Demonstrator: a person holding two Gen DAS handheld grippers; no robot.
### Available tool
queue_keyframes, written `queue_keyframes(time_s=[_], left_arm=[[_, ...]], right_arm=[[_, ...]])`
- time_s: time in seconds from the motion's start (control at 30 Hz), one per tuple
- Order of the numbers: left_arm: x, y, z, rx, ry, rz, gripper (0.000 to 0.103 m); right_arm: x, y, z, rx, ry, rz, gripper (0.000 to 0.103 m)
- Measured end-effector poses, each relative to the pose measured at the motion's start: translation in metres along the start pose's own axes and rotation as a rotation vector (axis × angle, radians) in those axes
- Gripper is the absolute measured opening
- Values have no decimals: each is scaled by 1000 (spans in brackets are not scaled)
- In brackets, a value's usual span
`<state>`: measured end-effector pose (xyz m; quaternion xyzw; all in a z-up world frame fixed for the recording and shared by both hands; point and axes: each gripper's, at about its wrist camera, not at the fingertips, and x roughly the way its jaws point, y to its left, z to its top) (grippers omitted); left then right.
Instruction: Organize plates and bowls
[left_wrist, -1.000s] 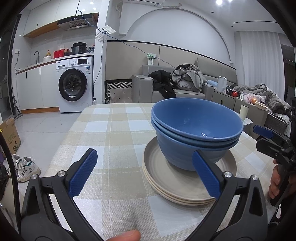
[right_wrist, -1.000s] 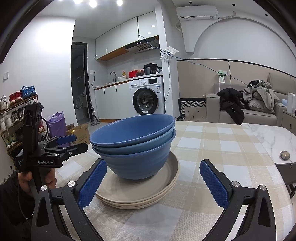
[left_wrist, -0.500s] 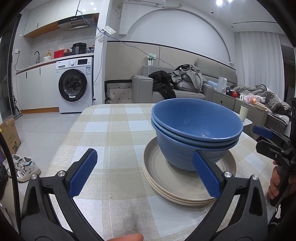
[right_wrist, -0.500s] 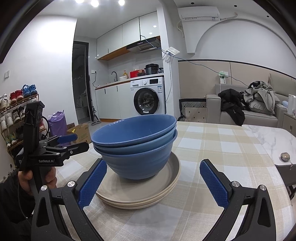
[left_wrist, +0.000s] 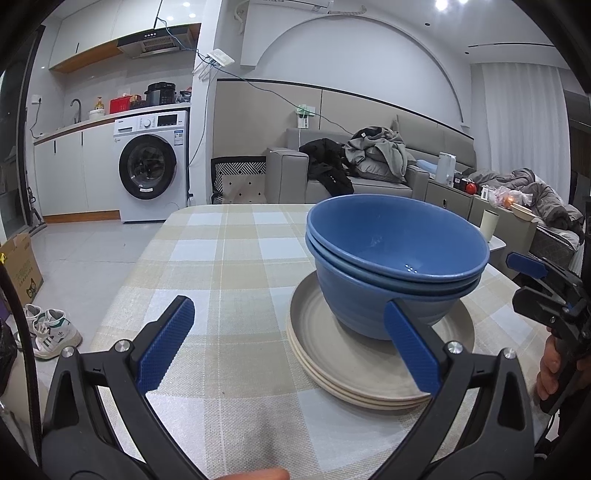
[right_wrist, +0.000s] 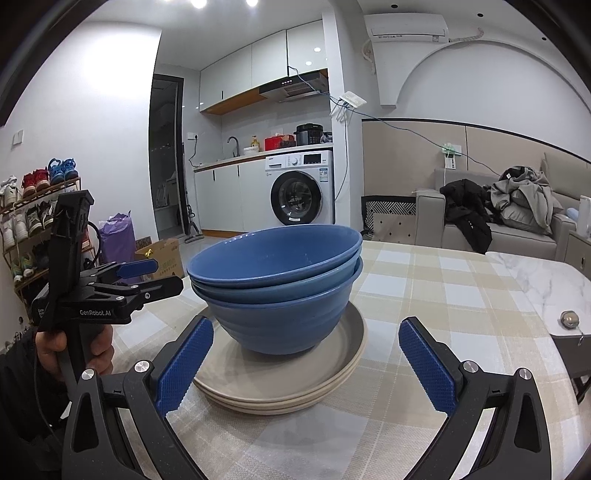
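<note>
Three blue bowls sit one inside the other. They stand on a stack of beige plates. The plates rest on a table with a checked cloth.

The left gripper has its two blue fingers spread wide, with nothing between them. It sits low over the cloth, just beside the plates. Its right finger is in front of the bowls in this view, so I cannot tell if it touches them.

The right gripper is also spread wide and holds nothing. The plates and bowls show between its two fingers.

The left view shows a sofa piled with clothes, a washing machine, a cardboard box and white shoes on the floor. At its right edge you can see the other gripper and a bit of a hand.

The right view shows things the left one does not: a shoe rack by the wall, a purple bag, and a marble table top with a small round thing on it. It also shows the left gripper from the side, held by a hand in a dark sleeve.
</note>
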<state>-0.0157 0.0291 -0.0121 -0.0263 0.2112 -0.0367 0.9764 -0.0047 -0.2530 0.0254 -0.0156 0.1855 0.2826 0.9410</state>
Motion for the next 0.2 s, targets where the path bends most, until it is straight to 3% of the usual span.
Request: queue_keyframes(time_s=[0.2], left_arm=[[0,-2,0,-10,4,18,102]], right_arm=[[2,-2,0,16,13,8,103]])
